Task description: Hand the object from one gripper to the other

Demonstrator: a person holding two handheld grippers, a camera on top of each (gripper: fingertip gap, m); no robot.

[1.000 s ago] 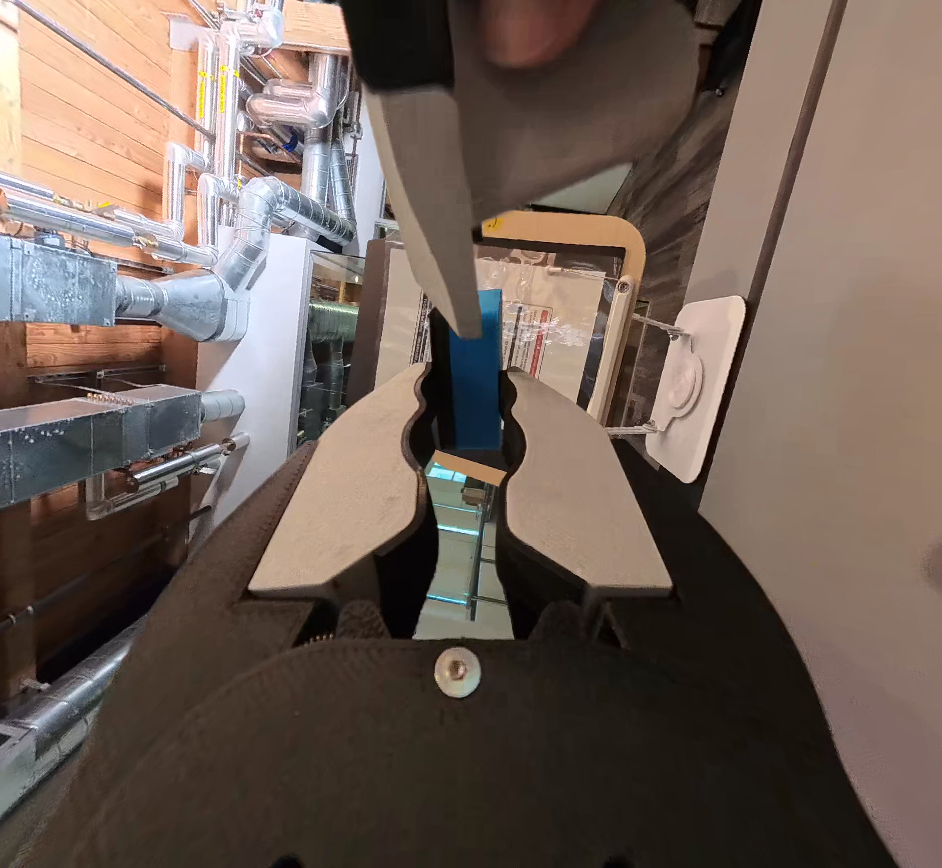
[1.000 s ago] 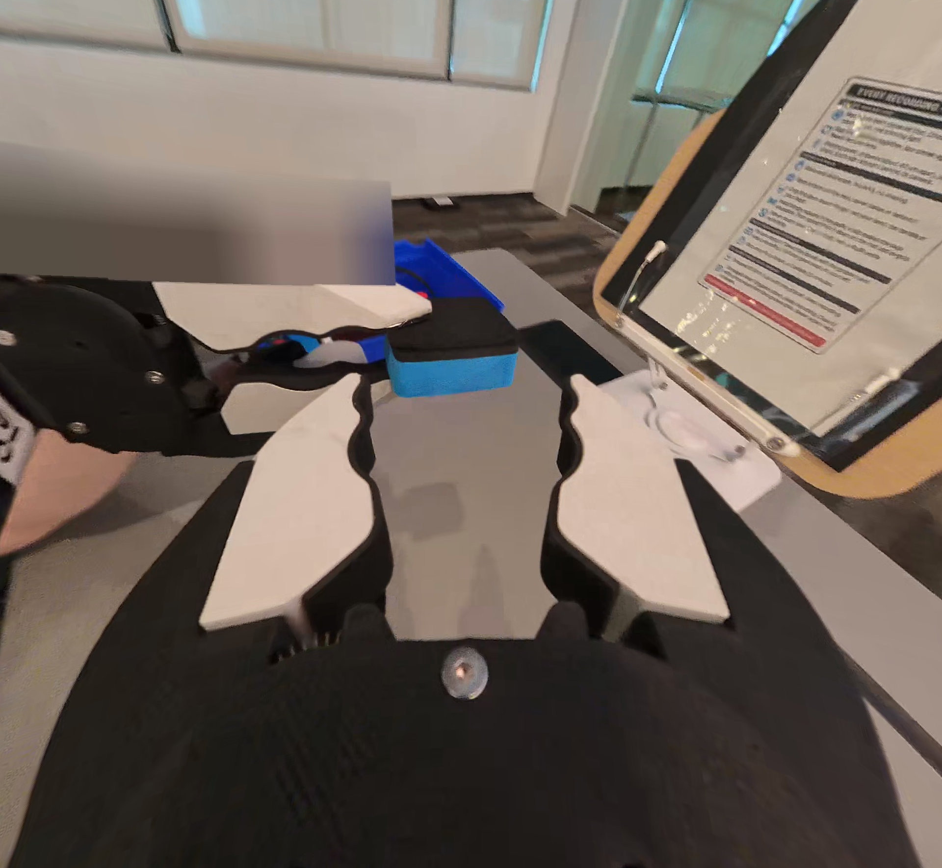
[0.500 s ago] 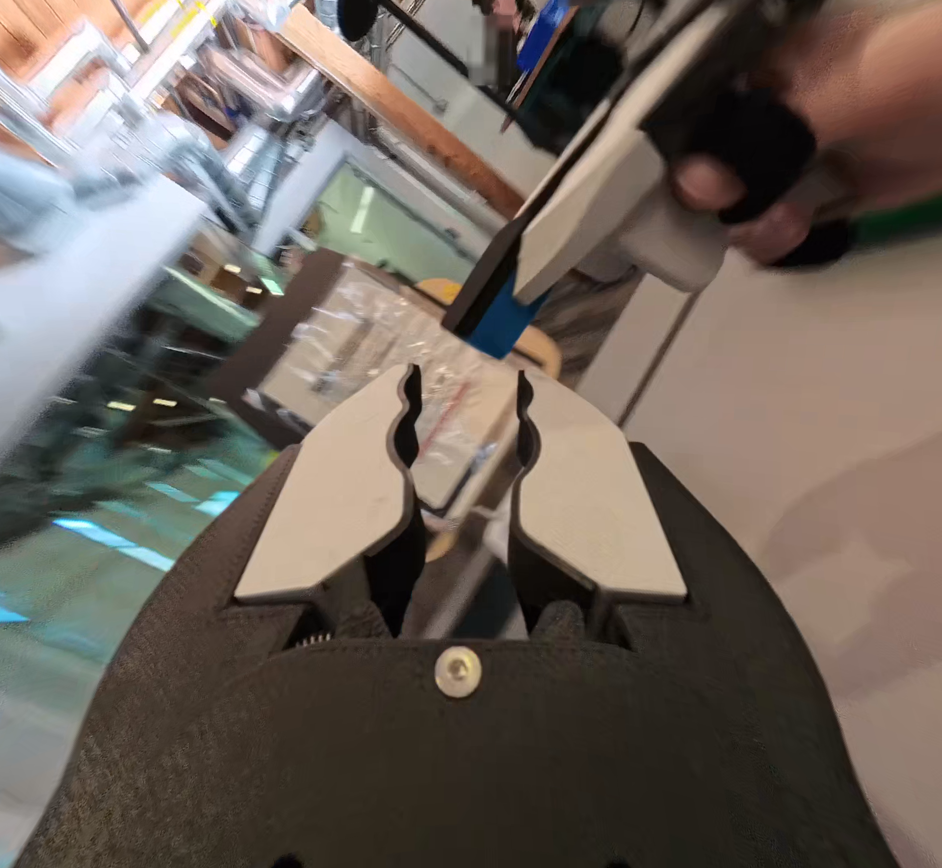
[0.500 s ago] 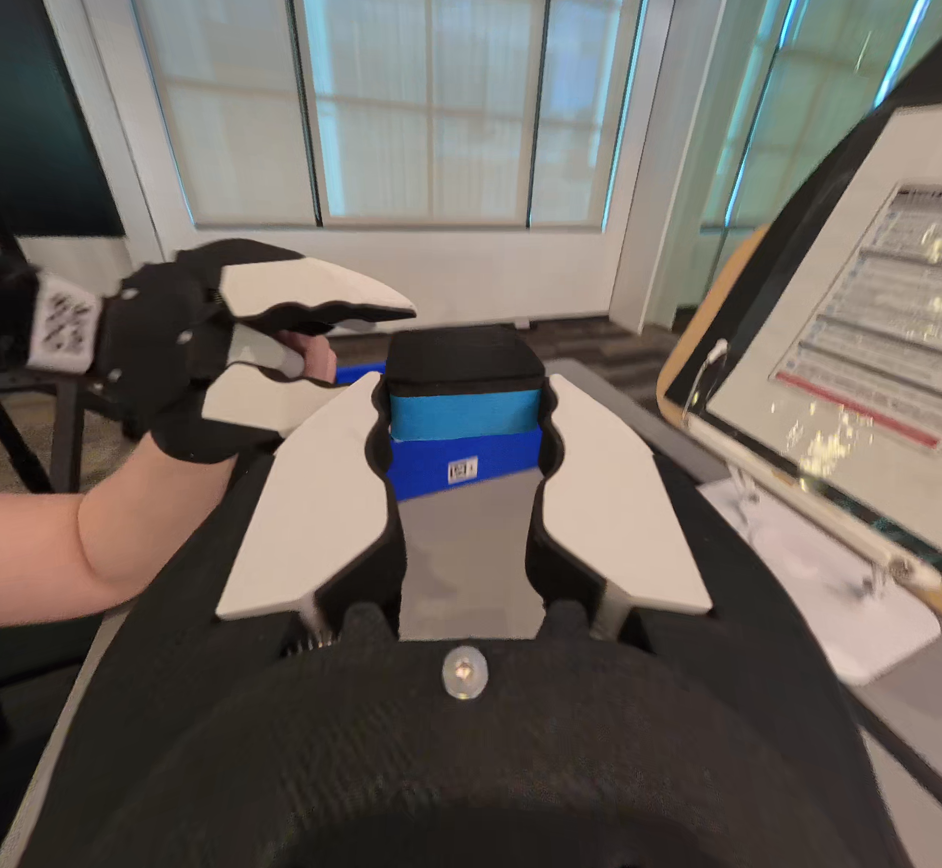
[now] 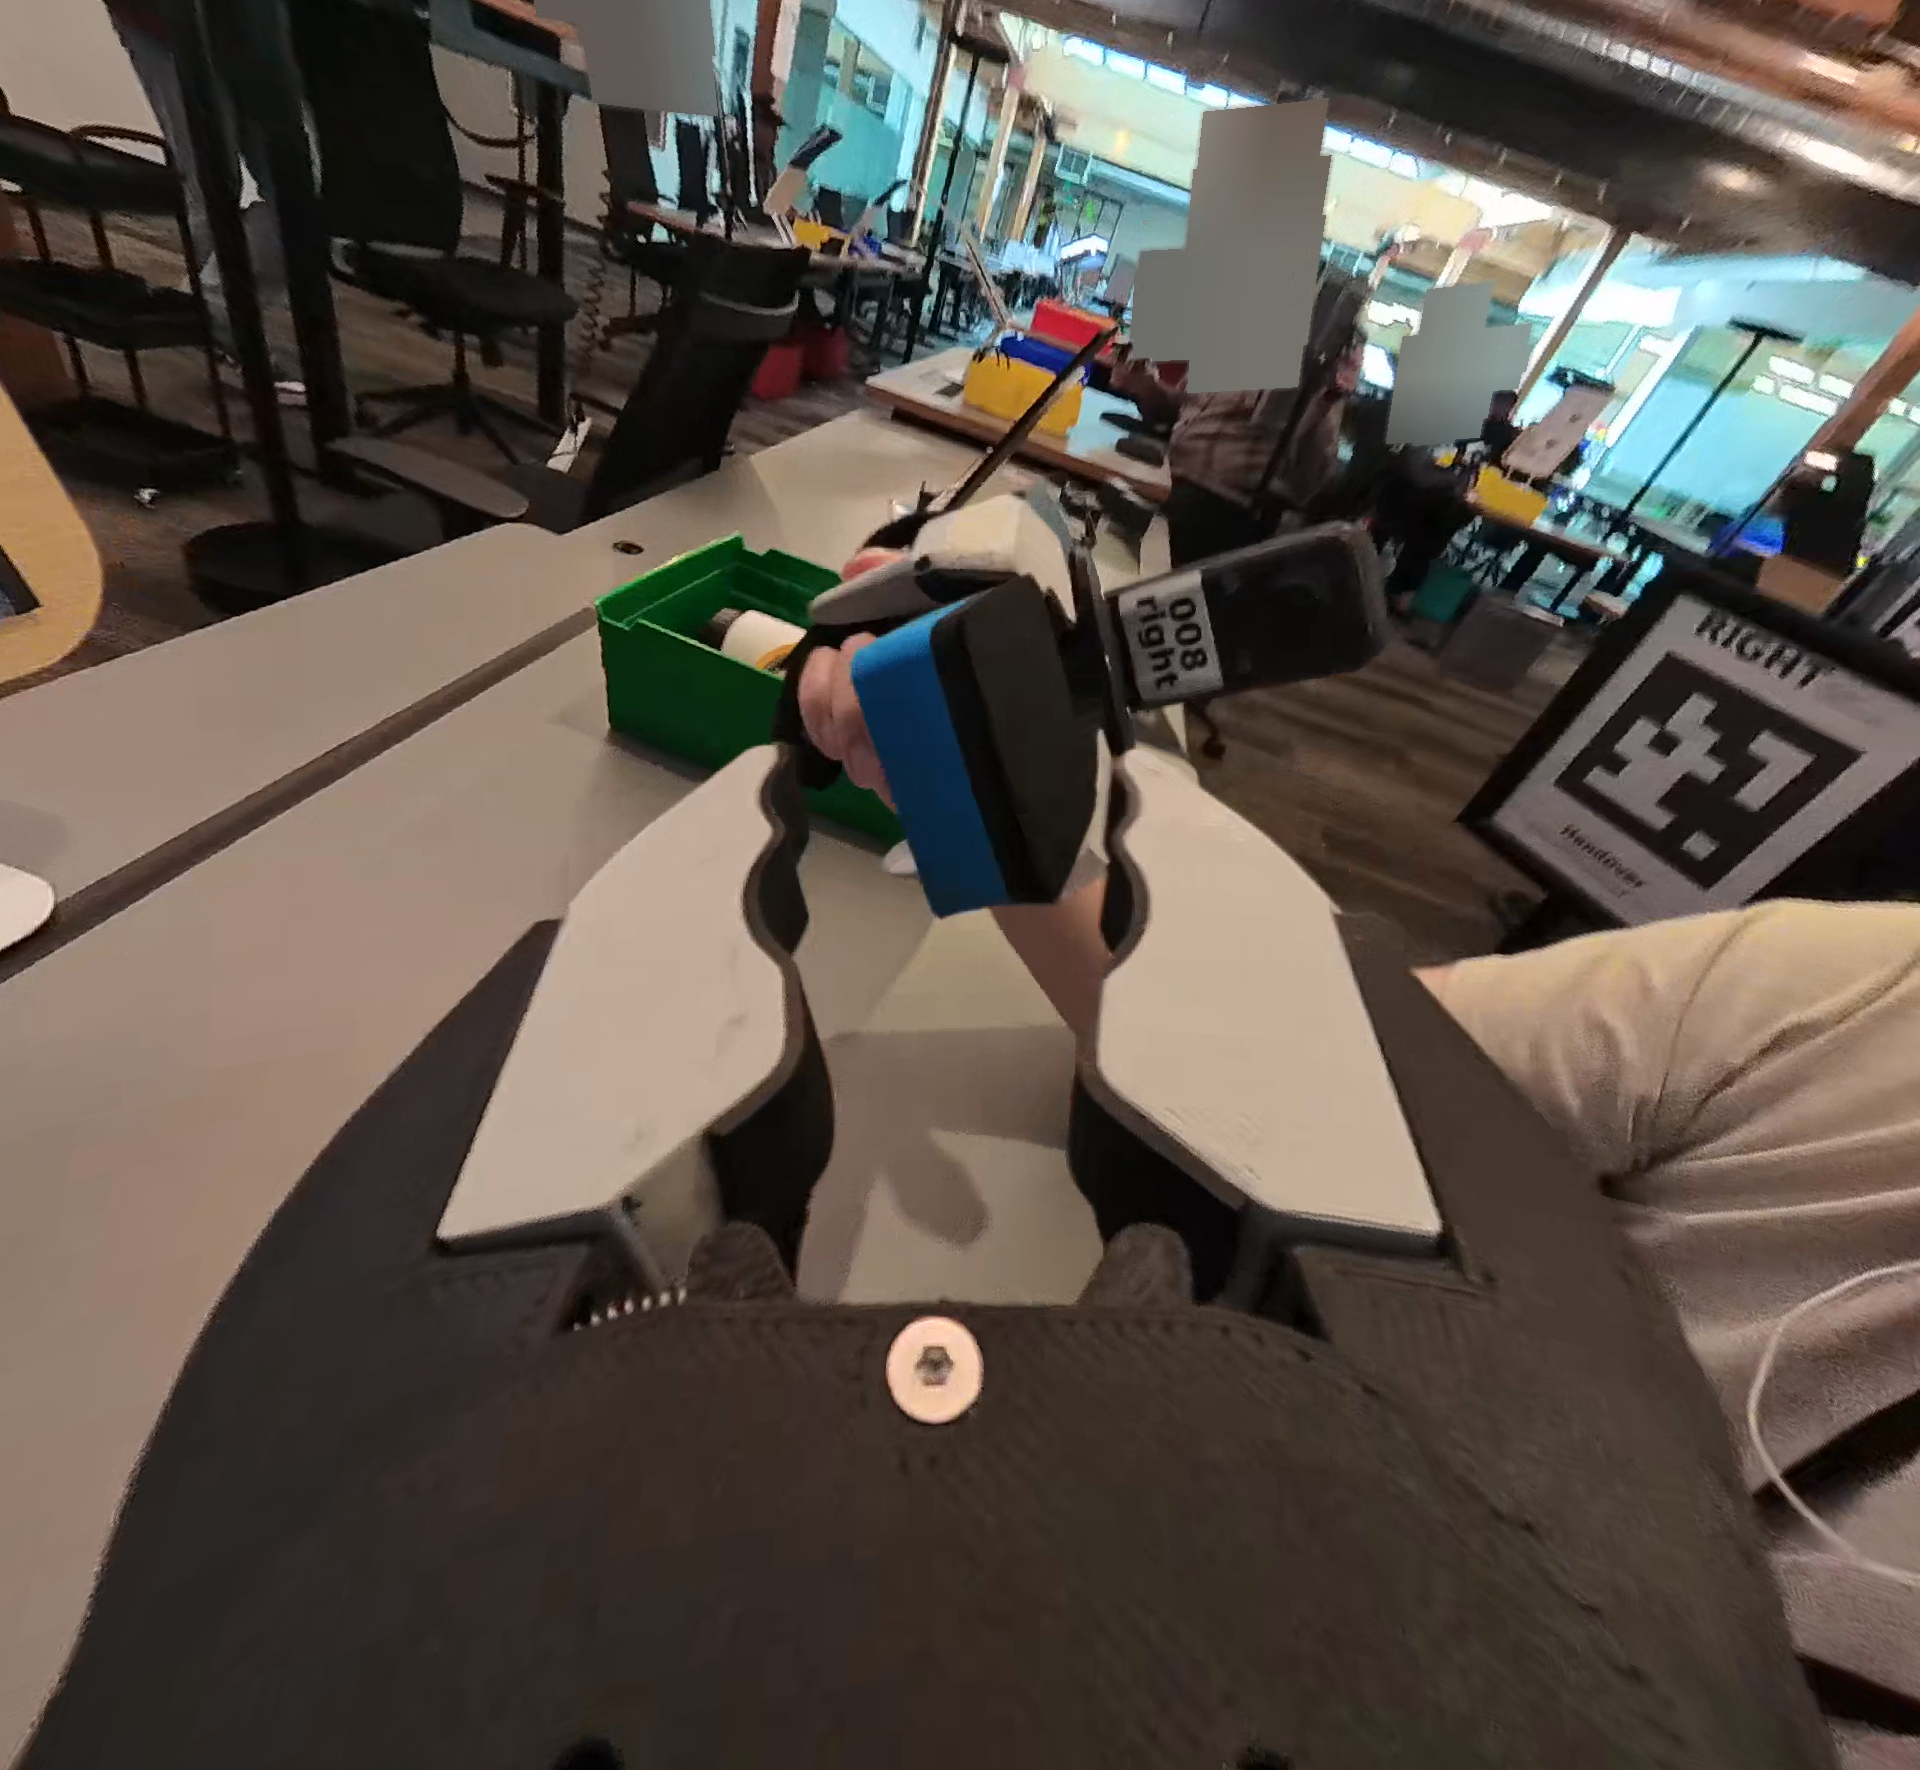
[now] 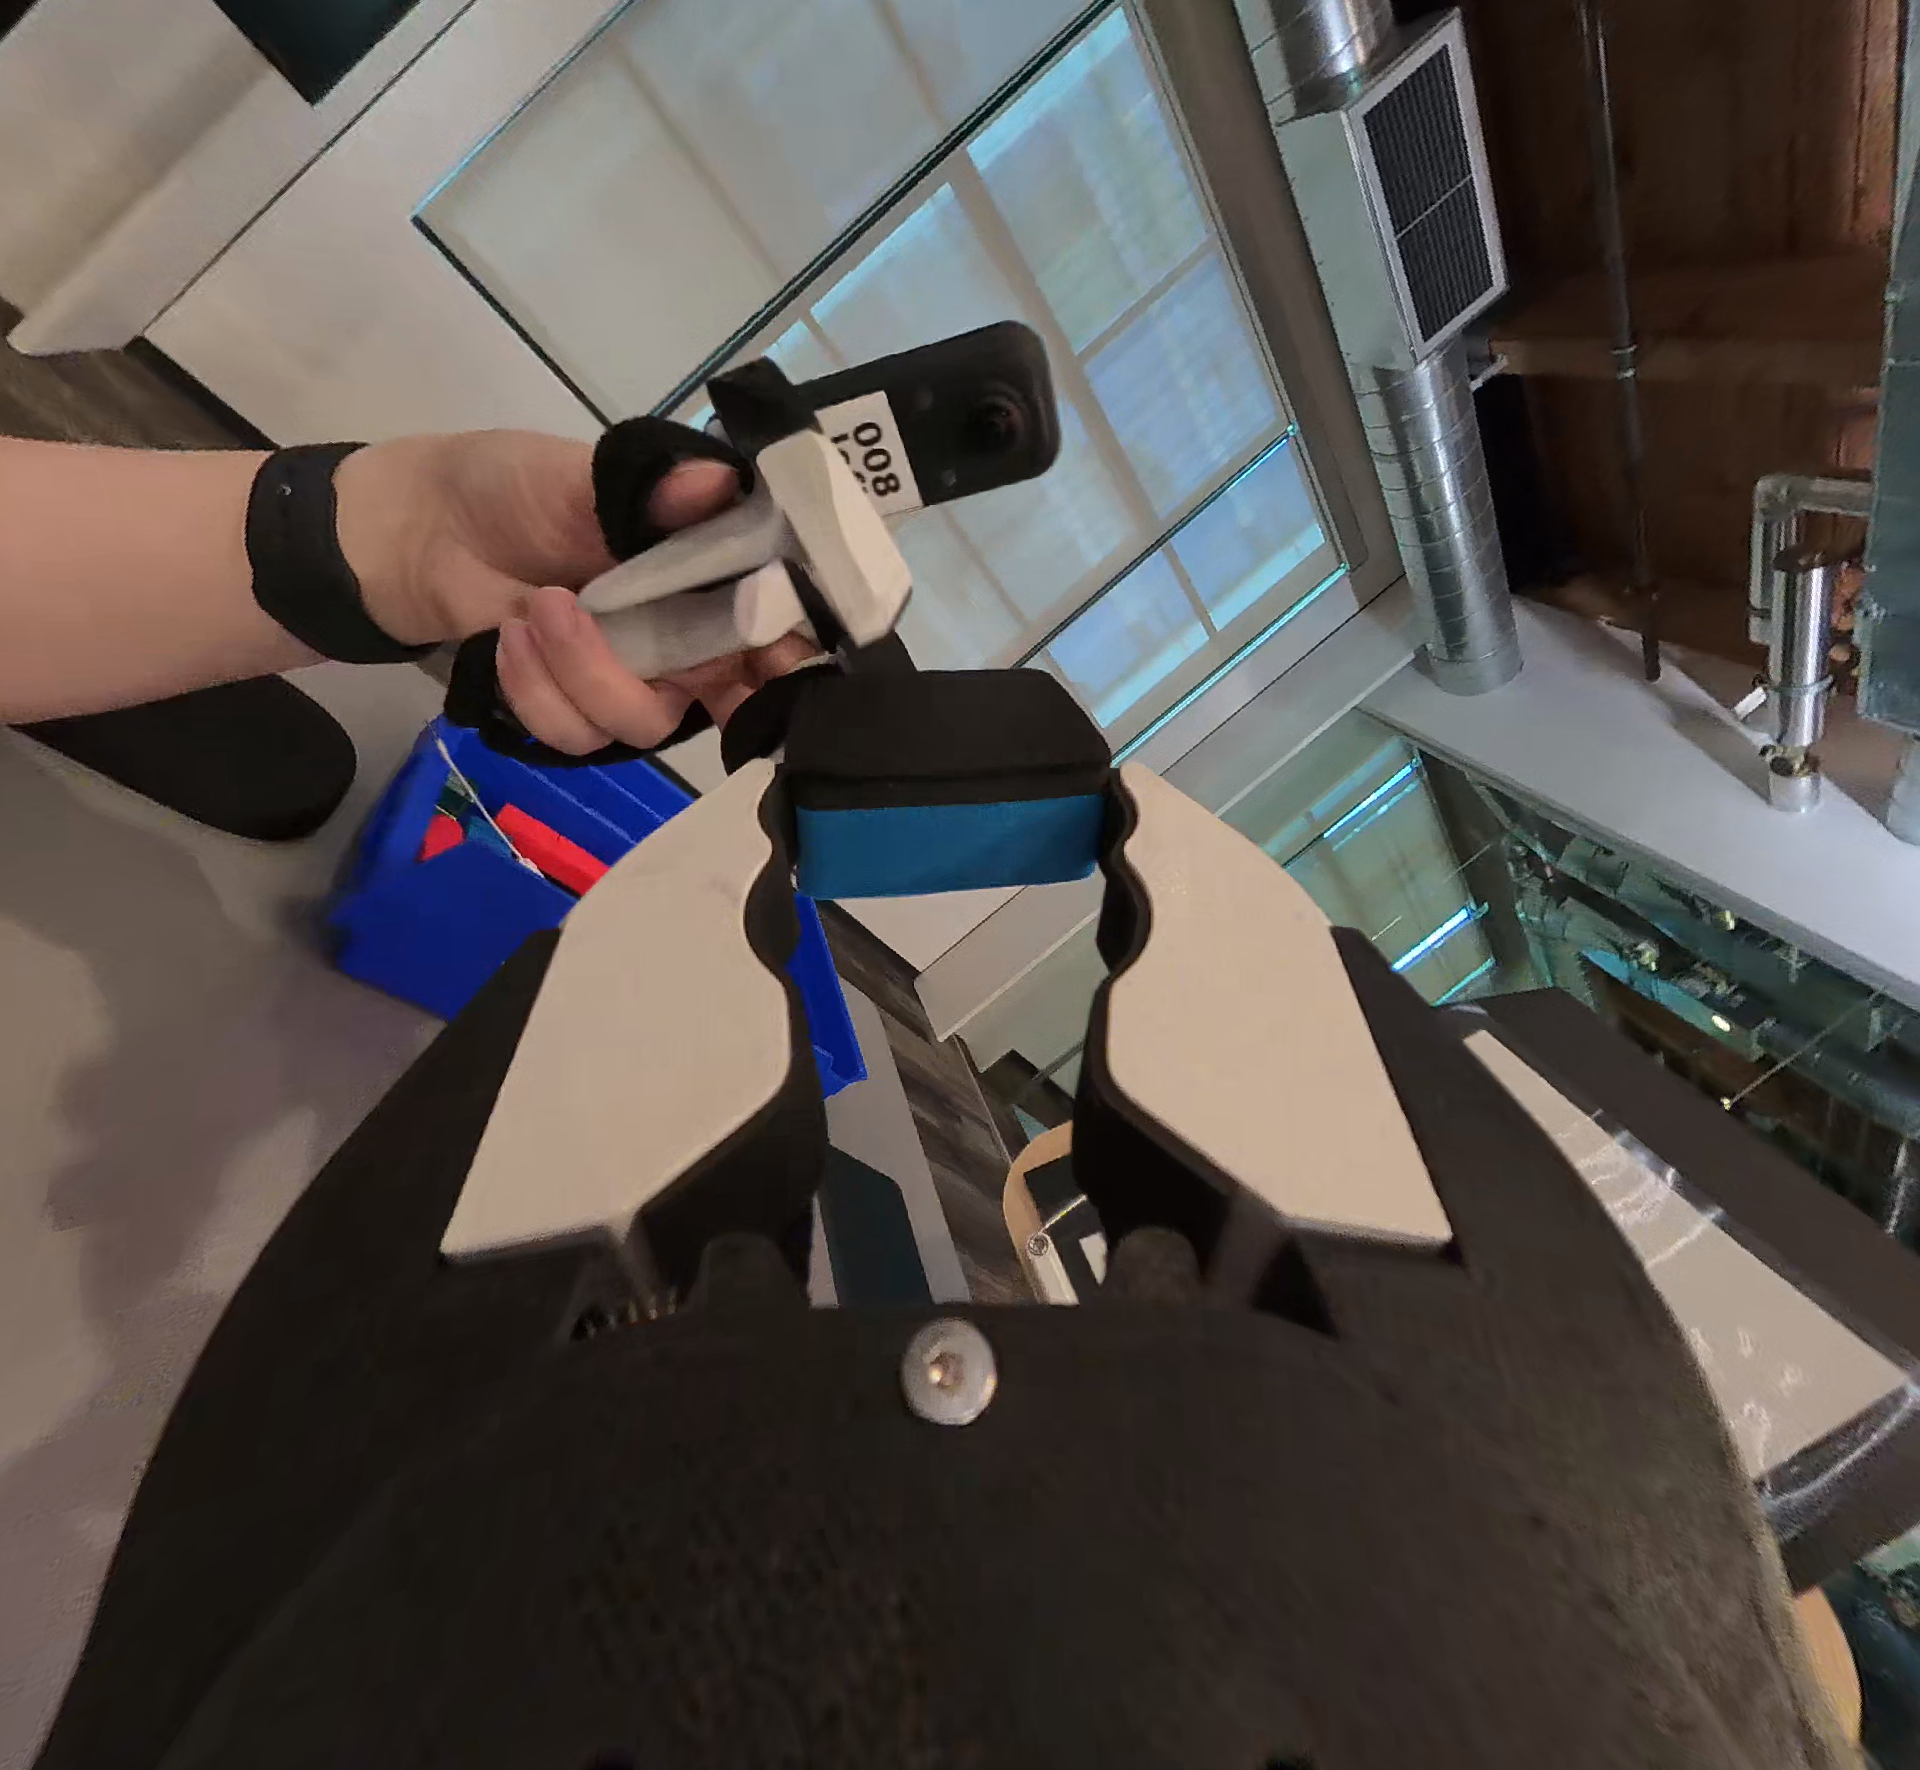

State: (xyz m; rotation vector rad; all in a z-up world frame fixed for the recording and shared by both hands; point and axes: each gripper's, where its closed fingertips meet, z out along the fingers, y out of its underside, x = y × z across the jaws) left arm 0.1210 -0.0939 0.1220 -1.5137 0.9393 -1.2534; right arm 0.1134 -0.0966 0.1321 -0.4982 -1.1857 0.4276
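The small rectangular foam block, black layer over blue, sits pinched at the tips of the right tool, near twelve o'clock; the left tool gapes empty; it looks light, squashy, best gripped across its flat sides.

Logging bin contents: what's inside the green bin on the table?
The green bin shows a white roll-like item beside something dark; the hand in front covers its right part.
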